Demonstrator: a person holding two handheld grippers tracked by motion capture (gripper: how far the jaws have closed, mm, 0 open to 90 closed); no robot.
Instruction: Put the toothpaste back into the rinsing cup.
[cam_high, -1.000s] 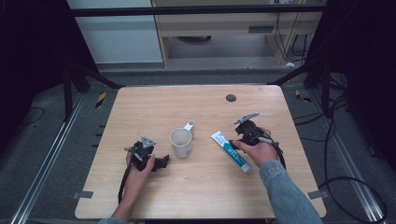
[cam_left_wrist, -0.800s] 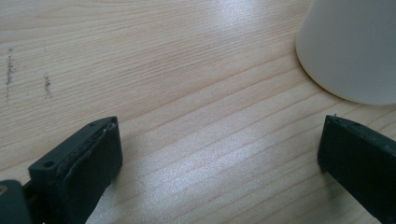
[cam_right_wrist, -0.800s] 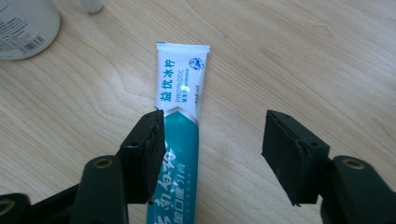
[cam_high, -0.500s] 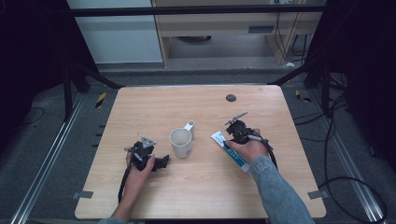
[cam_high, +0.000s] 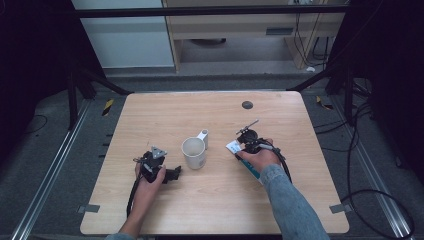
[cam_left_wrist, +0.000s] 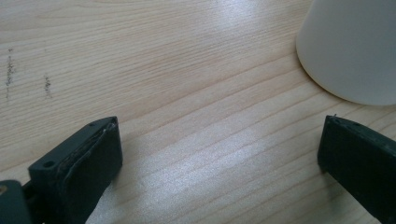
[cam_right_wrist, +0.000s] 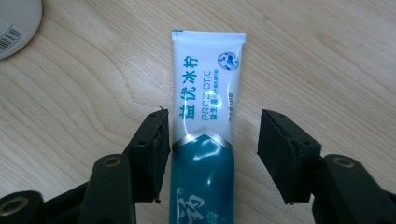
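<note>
I've got the right gripper set down over the white-and-teal plastic toothpaste tube, which lies flat on the pale wooden table and runs up the middle of the right gripper view, its crimped white end toward the top. The jaws stand apart, one on each side of the tube where white turns to teal; the left-hand jaw sits right against the tube's edge, the other leaves a strip of bare wood, so nothing is clamped. In the high view that tube peeks out just right of centre, mostly under my right hand. The left gripper rests low on the wood at lower left of centre in the high view, jaws spread wide with bare table between them. The cream ceramic mug sits at the upper right of the left gripper view, apart from both jaws; in the high view it stands upright mid-table between my hands.
</note>
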